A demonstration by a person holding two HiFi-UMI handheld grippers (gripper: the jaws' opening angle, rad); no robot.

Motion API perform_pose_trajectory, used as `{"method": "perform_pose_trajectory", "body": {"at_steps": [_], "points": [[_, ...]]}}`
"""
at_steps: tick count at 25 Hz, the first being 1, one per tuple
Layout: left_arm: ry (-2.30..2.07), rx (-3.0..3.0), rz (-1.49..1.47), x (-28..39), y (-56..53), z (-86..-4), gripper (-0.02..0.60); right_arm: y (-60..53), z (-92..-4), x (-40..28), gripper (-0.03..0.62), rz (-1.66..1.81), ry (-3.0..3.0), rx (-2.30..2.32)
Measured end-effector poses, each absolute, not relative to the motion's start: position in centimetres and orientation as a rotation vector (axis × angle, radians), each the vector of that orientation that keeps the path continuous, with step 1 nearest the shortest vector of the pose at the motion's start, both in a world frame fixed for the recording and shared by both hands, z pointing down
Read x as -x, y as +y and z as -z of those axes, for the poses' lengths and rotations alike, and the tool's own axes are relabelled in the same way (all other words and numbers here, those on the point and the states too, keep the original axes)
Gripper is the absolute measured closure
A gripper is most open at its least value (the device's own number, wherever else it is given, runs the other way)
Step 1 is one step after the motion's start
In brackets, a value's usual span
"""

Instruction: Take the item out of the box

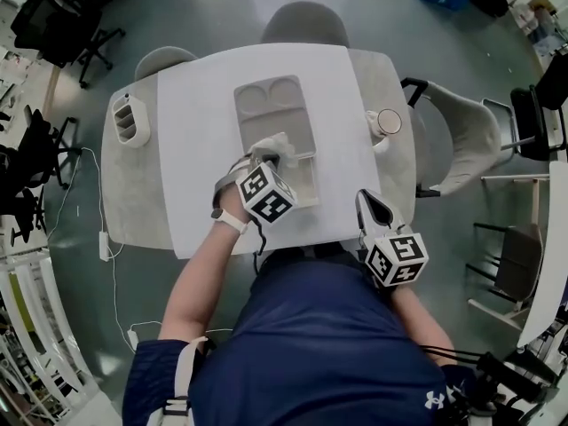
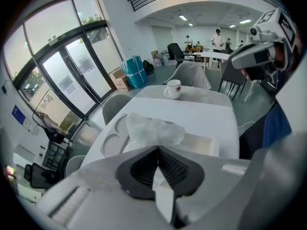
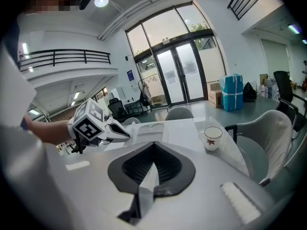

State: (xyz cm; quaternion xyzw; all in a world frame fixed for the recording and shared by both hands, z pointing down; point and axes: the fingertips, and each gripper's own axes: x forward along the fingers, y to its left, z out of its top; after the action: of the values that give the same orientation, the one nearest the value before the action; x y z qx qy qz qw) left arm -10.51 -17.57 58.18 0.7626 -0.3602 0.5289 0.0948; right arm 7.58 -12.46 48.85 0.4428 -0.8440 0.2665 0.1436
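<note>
Pinching the crumpled white tissue-like wad (image 2: 153, 128) by its near edge, our left claw (image 1: 266, 156) has its jaws pressed together on the thin material; that is why they look fully closed although something is held. The wad hangs from the tips over the near half of the shallow pale-grey moulded box with two round recesses (image 1: 266, 105); we judge it clear of the box's floor but not yet carried beyond the rim, so the task is about midway. We point this claw steeply down at the box, probably so that a lift draws the wad straight up and does not drag it along the walls.

Our right claw (image 1: 368, 204) sits at the near right edge of the white-topped table (image 1: 200, 167), well apart from the box; its jaws are together with nothing between them. One claw is enough for so light a thing, so we hold the other aside. The white ceramic cup with a red mark (image 1: 389, 121) stands at the table's right, well apart from the box and out of the way. Next we would carry the wad sideways onto bare table and let go; so small a pinch might slip, or a trailing fold might catch the rim.
</note>
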Motion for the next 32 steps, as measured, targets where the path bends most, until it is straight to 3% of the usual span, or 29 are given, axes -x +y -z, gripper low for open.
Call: {"method": "perform_pose_trajectory", "body": {"at_steps": [14,29,32], "points": [[-0.997,-2.197,-1.673,11.5,-22.5,-62.8,0.578,-12.2,-50.3,-11.7,0.592,-0.844,-2.330,-1.435],[-0.950,-2.162,-1.739,11.8,-23.3,-65.8,0.574,-12.7,-51.1,-11.1,0.592,-0.869,-2.320,-1.416],[-1.007,-2.155,-1.709,12.3,-23.6,-65.5,0.524,-12.8,-51.1,-11.0,0.592,-0.870,-2.320,-1.407]]}}
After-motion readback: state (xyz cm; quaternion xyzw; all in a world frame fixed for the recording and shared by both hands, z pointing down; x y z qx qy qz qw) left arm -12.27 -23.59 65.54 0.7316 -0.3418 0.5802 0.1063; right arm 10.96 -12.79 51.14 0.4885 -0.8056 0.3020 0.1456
